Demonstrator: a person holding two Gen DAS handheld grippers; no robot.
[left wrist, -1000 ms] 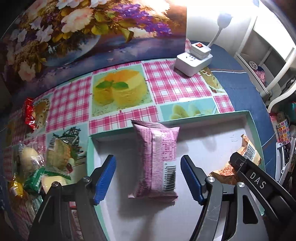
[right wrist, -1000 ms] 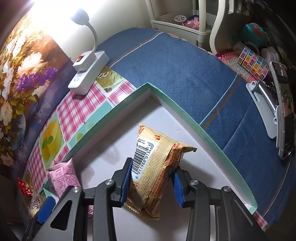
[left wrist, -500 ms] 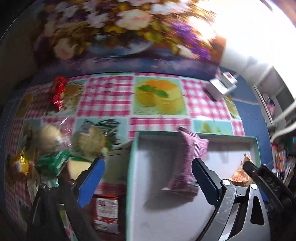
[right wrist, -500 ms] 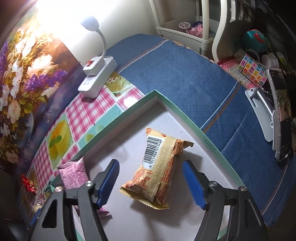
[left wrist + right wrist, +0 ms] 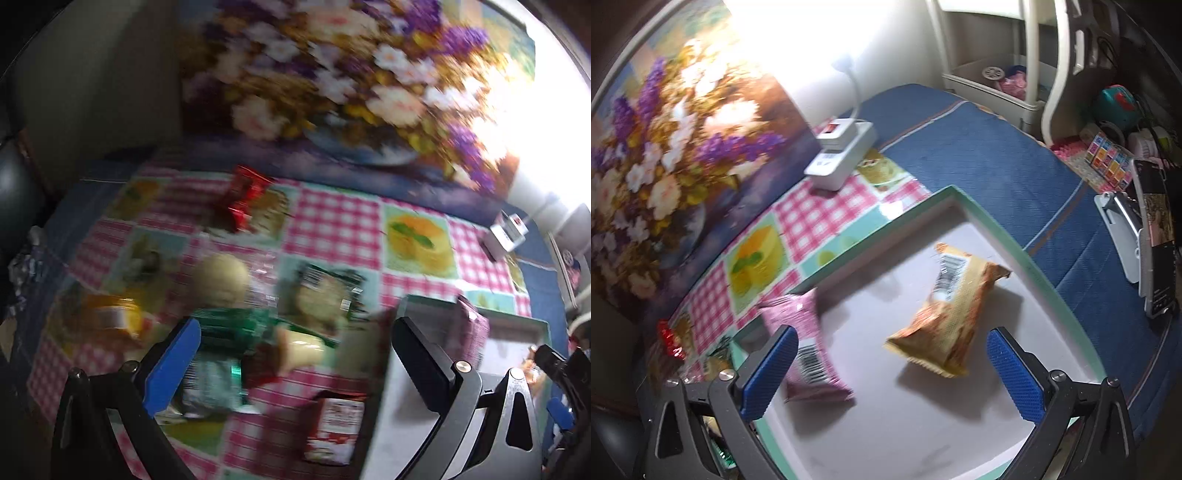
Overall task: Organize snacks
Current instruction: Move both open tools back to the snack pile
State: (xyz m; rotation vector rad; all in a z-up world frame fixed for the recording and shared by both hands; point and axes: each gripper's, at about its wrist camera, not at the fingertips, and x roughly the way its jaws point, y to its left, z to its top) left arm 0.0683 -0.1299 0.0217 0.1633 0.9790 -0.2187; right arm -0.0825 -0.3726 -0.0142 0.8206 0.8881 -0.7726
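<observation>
A green-rimmed white tray (image 5: 1056, 295) holds a pink snack pack (image 5: 809, 350) at its left and a tan snack pack (image 5: 945, 310) in the middle. My right gripper (image 5: 892, 373) is open and empty above the tray, the tan pack lying just ahead between its fingers. My left gripper (image 5: 295, 365) is open and empty over loose snacks left of the tray (image 5: 517, 321): a green pack (image 5: 229, 328), a round bun (image 5: 221, 277), a yellow pack (image 5: 110, 317), a dark cookie pack (image 5: 321, 295), a red pack (image 5: 243, 199) and a red-and-white pack (image 5: 336, 428). The view is blurred.
A white power strip (image 5: 842, 155) stands behind the tray on the checked cloth. A flower painting (image 5: 683, 129) leans at the back. A white shelf (image 5: 997, 85) and clutter with a phone (image 5: 1156, 236) are at the right.
The right gripper has opened, let go of the tan pack and pulled back. The left gripper has swung left, away from the pink pack, to over the loose snacks.
</observation>
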